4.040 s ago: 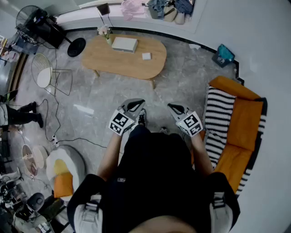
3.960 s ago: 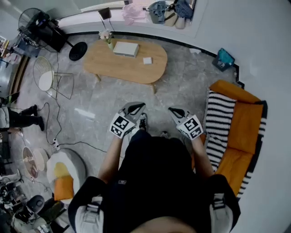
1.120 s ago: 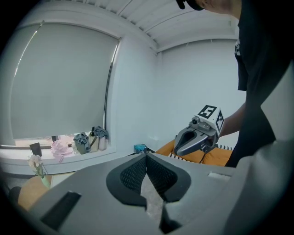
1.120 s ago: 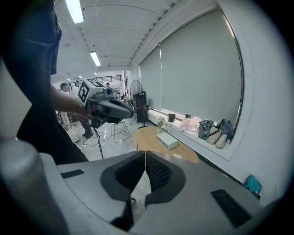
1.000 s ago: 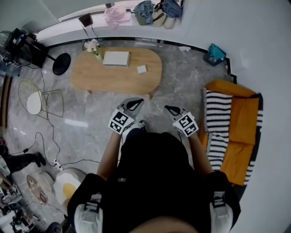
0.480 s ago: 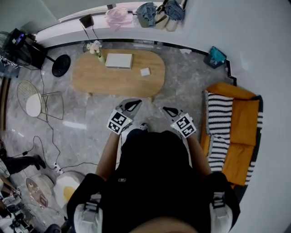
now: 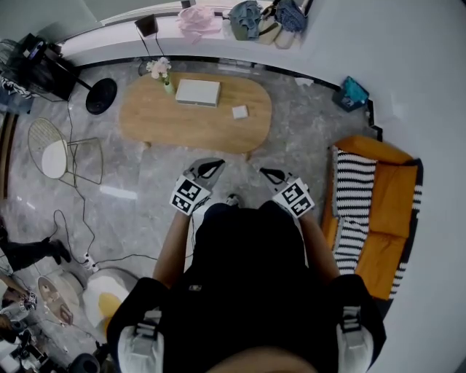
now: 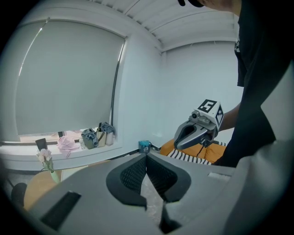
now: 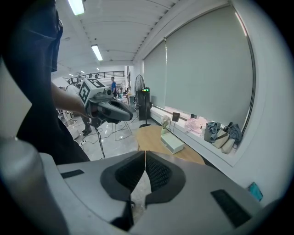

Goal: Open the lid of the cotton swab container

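Observation:
A small white square container (image 7: pixel 239 112) lies on the oval wooden table (image 7: pixel 145 120), right of a flat white box (image 7: pixel 197 92); its lid cannot be made out at this distance. My left gripper (image 7: pixel 212 167) and right gripper (image 7: pixel 267 173) are held side by side in front of the person's body, over the floor short of the table. Both are shut with nothing between the jaws. In the left gripper view the jaws (image 8: pixel 147 156) meet, and the right gripper (image 8: pixel 196 133) shows beyond them. In the right gripper view the jaws (image 9: pixel 145 154) meet, pointing toward the table (image 9: pixel 149 137).
A vase of flowers (image 7: pixel 160 71) stands at the table's far left. An orange sofa with a striped blanket (image 7: pixel 375 211) lies to the right, and a wire chair (image 7: pixel 62 149) and floor cables to the left. A teal box (image 7: pixel 351 93) sits by the wall; bags line the window sill (image 7: pixel 247 18).
The table has drawn slightly nearer in the head view as the person steps toward it. Both grippers have been carried along in front of the body and stay shut.

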Demonstrator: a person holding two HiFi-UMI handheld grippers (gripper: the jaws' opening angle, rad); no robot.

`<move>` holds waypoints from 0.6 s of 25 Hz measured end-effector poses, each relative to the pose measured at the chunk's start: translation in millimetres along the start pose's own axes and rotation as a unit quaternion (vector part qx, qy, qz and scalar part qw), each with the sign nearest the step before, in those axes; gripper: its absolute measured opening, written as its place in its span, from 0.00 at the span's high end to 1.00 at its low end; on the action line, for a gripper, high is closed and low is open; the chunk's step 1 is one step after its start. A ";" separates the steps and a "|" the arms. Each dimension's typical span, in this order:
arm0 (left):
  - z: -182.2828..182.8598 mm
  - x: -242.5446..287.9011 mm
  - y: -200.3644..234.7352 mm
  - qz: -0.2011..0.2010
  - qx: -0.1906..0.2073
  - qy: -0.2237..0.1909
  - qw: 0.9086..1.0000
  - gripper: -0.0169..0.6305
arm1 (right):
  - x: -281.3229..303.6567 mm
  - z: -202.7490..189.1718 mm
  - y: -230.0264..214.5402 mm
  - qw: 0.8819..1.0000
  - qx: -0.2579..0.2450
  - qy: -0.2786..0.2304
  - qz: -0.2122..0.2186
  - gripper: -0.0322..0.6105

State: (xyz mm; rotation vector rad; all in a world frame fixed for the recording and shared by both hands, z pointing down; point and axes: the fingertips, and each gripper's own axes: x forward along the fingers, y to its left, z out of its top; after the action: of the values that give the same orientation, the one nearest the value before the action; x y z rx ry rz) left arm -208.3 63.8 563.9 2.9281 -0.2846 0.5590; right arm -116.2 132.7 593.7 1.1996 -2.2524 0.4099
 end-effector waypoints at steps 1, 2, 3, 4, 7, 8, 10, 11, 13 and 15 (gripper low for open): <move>-1.5 -0.5 2.2 0.000 -0.001 0.001 1.000 0.97 | 1.7 1.1 0.7 1.000 0.000 -0.001 0.001 0.95; -3.2 -0.2 4.0 0.000 -0.003 0.002 1.000 0.97 | 3.1 1.4 1.2 1.000 0.001 -0.001 0.002 0.95; -4.8 0.9 5.2 0.000 -0.004 0.004 1.000 0.97 | 3.5 1.1 1.4 1.000 0.005 -0.002 0.003 0.95; -6.1 2.6 5.3 -0.001 -0.006 0.005 1.000 0.97 | 2.7 0.5 0.9 1.000 0.012 -0.004 0.003 0.95; -5.9 10.9 3.1 -0.005 -0.005 0.010 1.000 0.97 | -4.3 1.0 -6.3 0.998 0.054 -0.028 0.000 0.95; -4.4 14.2 2.9 -0.007 -0.003 0.012 1.000 0.97 | -6.7 2.2 -10.3 0.997 0.070 -0.039 -0.003 0.95; -0.9 19.6 2.8 -0.010 0.000 0.013 1.000 0.97 | -9.5 3.1 -18.8 0.994 0.089 -0.055 -0.009 0.95; 1.0 22.0 3.0 -0.010 0.000 0.013 1.000 0.97 | -9.4 1.6 -23.6 0.994 0.092 -0.059 -0.011 0.95; 5.4 28.0 3.2 -0.006 -0.002 0.012 1.000 0.97 | -7.9 -3.9 -33.2 0.994 0.094 -0.056 -0.008 0.95; 8.0 34.5 4.2 0.001 -0.003 0.014 1.000 0.97 | -5.5 -6.2 -42.0 0.994 0.092 -0.056 0.001 0.95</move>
State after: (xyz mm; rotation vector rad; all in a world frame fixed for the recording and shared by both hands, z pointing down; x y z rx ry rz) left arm -174.9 52.9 569.9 2.9114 -0.2862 0.5971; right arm -76.8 116.2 595.8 1.3441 -2.3517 0.5753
